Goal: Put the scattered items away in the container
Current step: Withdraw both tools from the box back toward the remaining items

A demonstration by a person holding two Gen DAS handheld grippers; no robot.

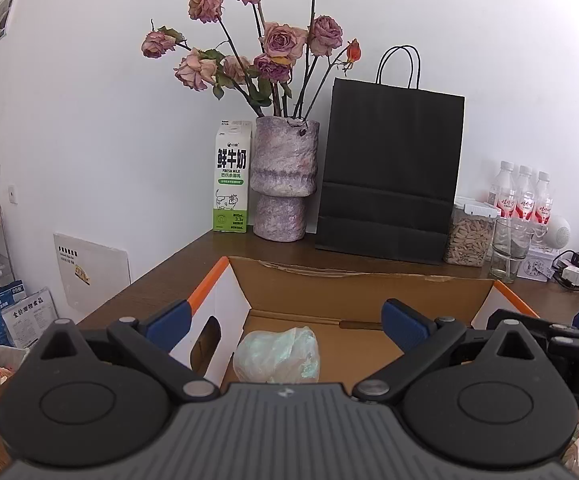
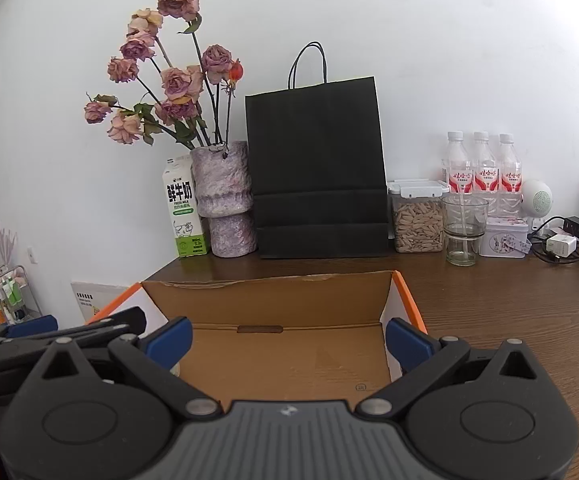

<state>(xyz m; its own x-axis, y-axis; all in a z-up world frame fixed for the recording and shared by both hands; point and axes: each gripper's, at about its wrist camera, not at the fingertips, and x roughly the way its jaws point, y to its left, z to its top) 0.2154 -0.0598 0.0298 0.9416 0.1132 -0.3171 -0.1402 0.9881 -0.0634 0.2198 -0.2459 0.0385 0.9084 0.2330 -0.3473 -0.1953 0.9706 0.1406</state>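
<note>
An open cardboard box (image 1: 353,292) with orange-edged white sides sits on the brown table; it also shows in the right wrist view (image 2: 273,300). A pale iridescent crumpled bundle (image 1: 277,356) lies on the box floor at its left side. My left gripper (image 1: 285,324) is open and empty, hovering over the box just above the bundle. My right gripper (image 2: 287,338) is open and empty over the right part of the box. The left gripper's body shows at the left of the right wrist view (image 2: 49,340). The bundle is mostly hidden there.
Along the back wall stand a milk carton (image 1: 231,178), a vase of dried roses (image 1: 283,178), a black paper bag (image 1: 389,176), a seed jar (image 2: 417,218), a glass (image 2: 463,230), three water bottles (image 2: 483,168), a tin and chargers with cables (image 2: 561,244).
</note>
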